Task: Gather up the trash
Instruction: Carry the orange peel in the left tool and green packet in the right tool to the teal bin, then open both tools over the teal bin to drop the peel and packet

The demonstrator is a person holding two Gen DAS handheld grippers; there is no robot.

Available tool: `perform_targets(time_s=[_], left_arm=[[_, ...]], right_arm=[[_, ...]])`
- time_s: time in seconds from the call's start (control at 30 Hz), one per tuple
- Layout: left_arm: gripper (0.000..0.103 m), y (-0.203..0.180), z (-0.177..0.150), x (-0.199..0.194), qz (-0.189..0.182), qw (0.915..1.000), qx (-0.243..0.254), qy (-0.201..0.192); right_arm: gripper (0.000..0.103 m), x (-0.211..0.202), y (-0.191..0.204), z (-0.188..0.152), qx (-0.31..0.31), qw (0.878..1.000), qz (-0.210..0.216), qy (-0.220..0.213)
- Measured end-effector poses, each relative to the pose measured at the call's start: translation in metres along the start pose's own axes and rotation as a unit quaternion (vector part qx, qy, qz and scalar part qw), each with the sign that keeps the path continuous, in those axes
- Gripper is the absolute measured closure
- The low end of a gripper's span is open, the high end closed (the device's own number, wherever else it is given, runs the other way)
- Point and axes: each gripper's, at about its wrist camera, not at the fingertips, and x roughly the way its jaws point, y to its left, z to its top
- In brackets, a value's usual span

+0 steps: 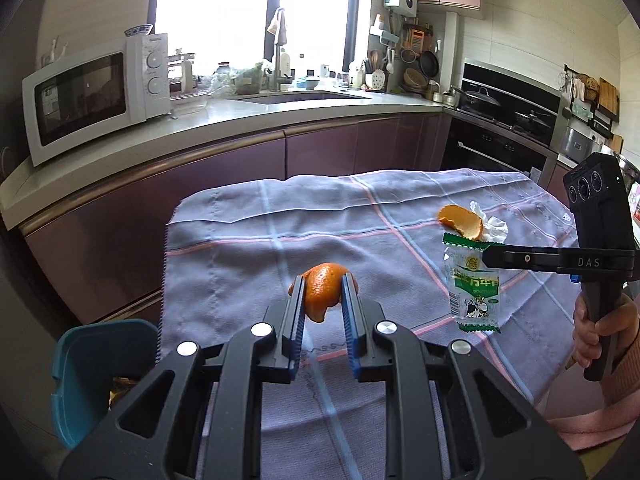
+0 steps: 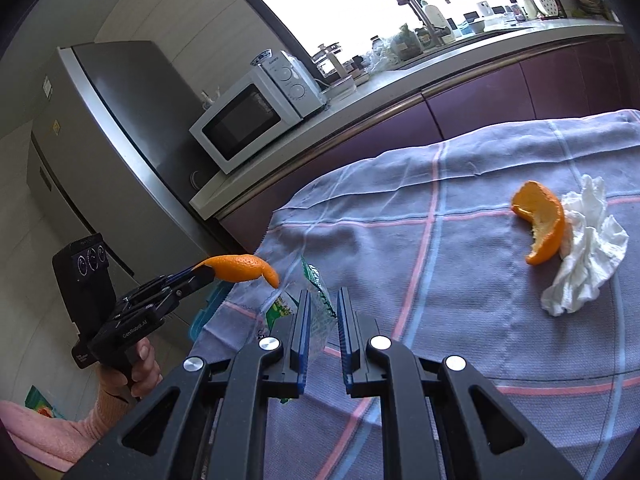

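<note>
A home kitchen with purple cabinets, a white microwave (image 1: 96,92) and a bright window lies beyond a bench draped in a lilac checked cloth (image 1: 320,232).

The left claw (image 1: 323,296) is pinching a curled piece of orange peel (image 1: 322,290) between its blue pads, lifted clear of the cloth. Below and to the left of this claw, off the bench edge, sits a teal bin (image 1: 80,376) with its mouth upward.

The right claw (image 2: 323,308) is pressed together on a clear milk-candy wrapper (image 1: 474,284) with green print, gripping it near the top so that the rest dangles free above the cloth.

Ahead and to the right of the right claw, a second orange peel (image 2: 542,226) rests on the cloth, touching a crumpled white tissue (image 2: 584,248). Both are yet to be collected.

Risks, as a judgement: the wrapper is thin and slick and is held by only a small part, so a swing toward the bin could let it slip out or drift past the rim when let go. The curved peel is gripped near one end and may twist loose. Two claws converging on one narrow bin could collide.
</note>
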Motion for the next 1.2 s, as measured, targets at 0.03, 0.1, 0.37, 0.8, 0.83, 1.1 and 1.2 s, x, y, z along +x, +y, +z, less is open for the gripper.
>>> perform_targets(time_s=[0.03, 0.1, 0.37, 0.8, 0.83, 1.1, 1.2], left_arm=[[0.085, 0.005, -0.002, -0.004, 0.005, 1.0, -0.004, -0.001], [0.085, 0.015, -0.005, -0.011, 0.016, 0.9998, -0.012, -0.004], [0.085, 0.053, -0.012, -0.045, 0.059, 0.9971, -0.04, -0.023], [0.085, 0.116, -0.026, -0.079, 0.127, 0.9881, -0.08, -0.032], [0.085, 0.12, -0.028, -0.08, 0.131, 0.9874, -0.084, -0.03], [0.085, 0.153, -0.046, -0.08, 0.157, 0.9809, -0.113, -0.016], [0.085, 0.162, -0.052, -0.077, 0.164, 0.979, -0.121, -0.009]], right_arm=[[0.091, 0.005, 0.004, 0.001, -0.005, 1.0, 0.003, 0.004], [0.091, 0.015, 0.014, 0.004, -0.013, 1.0, 0.013, 0.011], [0.091, 0.05, 0.05, 0.011, -0.045, 0.997, 0.046, 0.037], [0.091, 0.107, 0.104, 0.026, -0.074, 0.989, 0.095, 0.08], [0.091, 0.111, 0.109, 0.026, -0.078, 0.989, 0.097, 0.083], [0.091, 0.149, 0.142, 0.031, -0.101, 0.983, 0.108, 0.107], [0.091, 0.165, 0.153, 0.032, -0.11, 0.981, 0.108, 0.115]])
